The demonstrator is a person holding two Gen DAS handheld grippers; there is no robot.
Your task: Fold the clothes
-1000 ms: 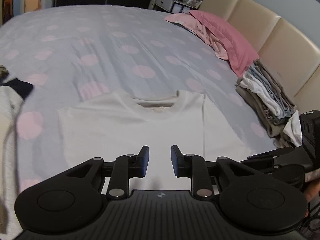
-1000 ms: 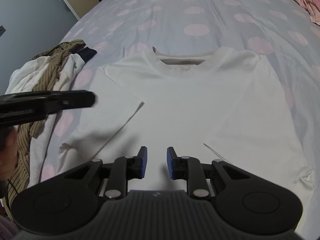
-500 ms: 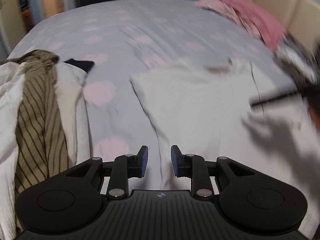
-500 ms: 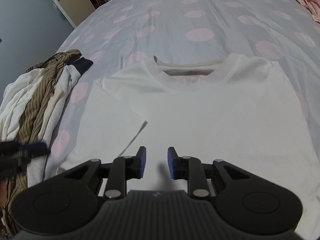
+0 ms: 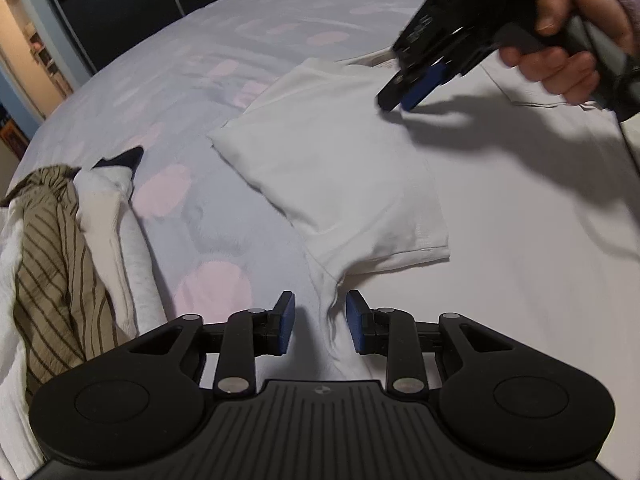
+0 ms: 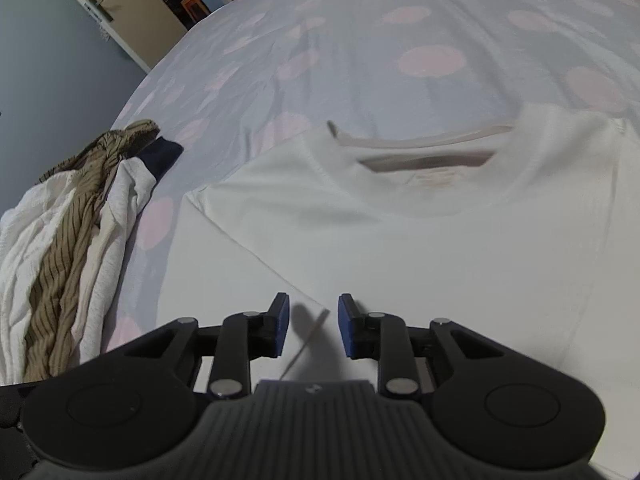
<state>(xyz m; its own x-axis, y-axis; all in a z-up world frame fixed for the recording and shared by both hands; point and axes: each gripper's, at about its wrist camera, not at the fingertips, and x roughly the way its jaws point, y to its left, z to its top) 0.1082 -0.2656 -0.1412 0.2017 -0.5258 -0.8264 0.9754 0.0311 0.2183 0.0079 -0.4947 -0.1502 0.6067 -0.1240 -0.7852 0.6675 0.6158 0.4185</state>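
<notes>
Shirt: a white T-shirt (image 6: 440, 248) lies flat on the bed (image 6: 360, 40), collar away from the right camera, near sleeve (image 5: 340, 176) folded in over the body.
Left gripper: the left gripper (image 5: 320, 322) hangs low over the shirt's side edge — fingers apart, nothing between them, a wrinkle of cloth running up through the gap below.
Right gripper: the right gripper (image 6: 308, 324) sits over the sleeve seam, jaws parted and empty; in the left view (image 5: 416, 88) it is seen from the side above the shoulder, gripped by a hand (image 5: 568, 36).
Edges: the sleeve hem (image 5: 416, 254) lies on the body just ahead of the left gripper; the shoulder corner (image 6: 192, 200) ends on bare bedspread.
Open room: spotted bedspread runs wide beyond the collar — a strip of it also shows between shirt and pile.
Pile: loose clothes (image 6: 68, 232), one brown-striped, heaped at the left bed edge, apart from the shirt.
Background: a door (image 6: 120, 4) beyond the bed's far corner.
</notes>
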